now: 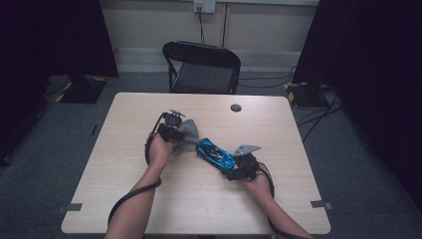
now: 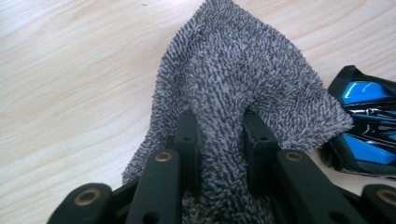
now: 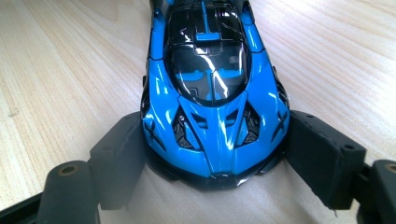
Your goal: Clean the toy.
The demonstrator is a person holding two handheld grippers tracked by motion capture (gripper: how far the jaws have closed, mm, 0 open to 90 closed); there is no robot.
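Gripping a bunched grey cloth (image 2: 233, 93), the left gripper (image 2: 219, 135) is held just beside the blue toy car (image 1: 215, 154) — clamped at one end by the right gripper (image 3: 210, 154), its long axis running straight away from those jaws toward the cloth.

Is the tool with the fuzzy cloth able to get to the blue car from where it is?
Probably yes. The left tool grips the grey cloth, whose edge lies right beside the blue car, with bare table between. The right tool clamps only the car's other end.
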